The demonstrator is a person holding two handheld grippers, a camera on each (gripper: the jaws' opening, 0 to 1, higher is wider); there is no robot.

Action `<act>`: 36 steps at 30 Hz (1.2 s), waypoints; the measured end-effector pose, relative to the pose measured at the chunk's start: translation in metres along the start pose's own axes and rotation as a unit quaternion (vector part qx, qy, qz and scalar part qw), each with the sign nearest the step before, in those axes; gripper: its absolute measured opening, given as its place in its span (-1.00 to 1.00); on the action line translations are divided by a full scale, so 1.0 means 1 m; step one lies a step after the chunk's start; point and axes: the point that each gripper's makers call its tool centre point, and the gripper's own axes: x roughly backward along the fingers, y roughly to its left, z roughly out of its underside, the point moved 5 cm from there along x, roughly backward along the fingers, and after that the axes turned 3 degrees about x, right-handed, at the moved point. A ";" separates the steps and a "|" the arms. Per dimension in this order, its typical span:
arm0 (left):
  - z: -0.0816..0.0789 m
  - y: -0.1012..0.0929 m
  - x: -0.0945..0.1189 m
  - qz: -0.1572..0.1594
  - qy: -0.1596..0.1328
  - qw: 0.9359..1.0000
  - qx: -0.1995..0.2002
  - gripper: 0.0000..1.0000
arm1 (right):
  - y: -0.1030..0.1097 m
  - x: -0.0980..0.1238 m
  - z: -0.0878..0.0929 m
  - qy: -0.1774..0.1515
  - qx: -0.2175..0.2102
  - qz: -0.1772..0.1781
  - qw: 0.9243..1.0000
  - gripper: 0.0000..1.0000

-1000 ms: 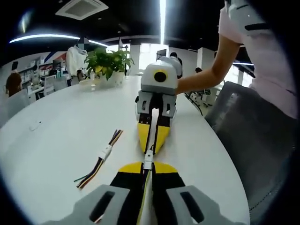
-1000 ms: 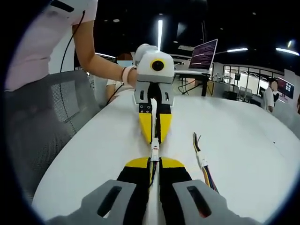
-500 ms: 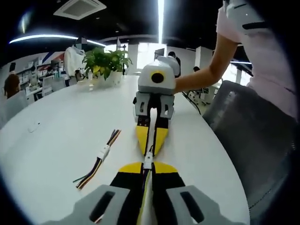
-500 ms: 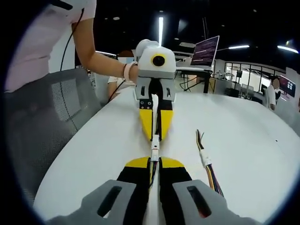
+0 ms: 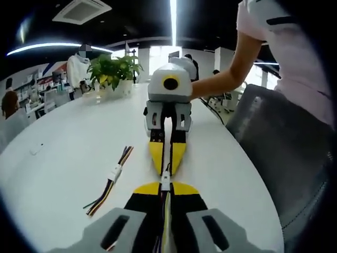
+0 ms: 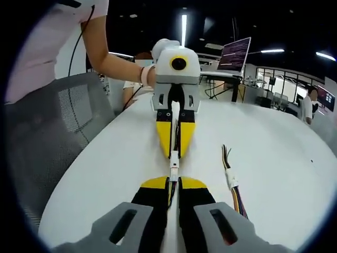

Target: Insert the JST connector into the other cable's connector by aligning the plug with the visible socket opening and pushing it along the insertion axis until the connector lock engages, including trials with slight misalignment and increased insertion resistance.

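Over the white table (image 5: 63, 174) the two grippers meet tip to tip. The left gripper (image 5: 166, 191) is clamped on its cable, and the right gripper (image 6: 174, 184) on the other. The white JST connector (image 5: 166, 182) sits between the yellow tips, seemingly mated, though the joint is too small to be sure. A spare wire harness (image 5: 111, 177) lies on the table just left of them, a potted plant (image 5: 113, 71) far off.

White table (image 5: 63, 158); grey chair (image 5: 284, 153)
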 end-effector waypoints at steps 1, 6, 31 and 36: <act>0.000 0.000 0.000 0.002 0.001 1.000 -0.003 -1.00 | 0.000 0.000 0.000 0.002 0.002 -0.001 1.000 -0.94; -0.001 0.001 -0.001 0.003 0.001 1.000 -0.004 -1.00 | 0.000 -0.001 0.001 0.005 0.002 -0.004 1.000 -0.94; -0.006 0.003 -0.007 0.006 -0.011 1.000 -0.023 -1.00 | -0.002 0.005 -0.005 -0.009 -0.010 0.007 1.000 -0.96; -0.008 0.005 -0.007 0.002 -0.018 0.999 -0.027 -1.00 | -0.005 0.007 -0.005 -0.011 -0.014 0.015 1.000 -0.96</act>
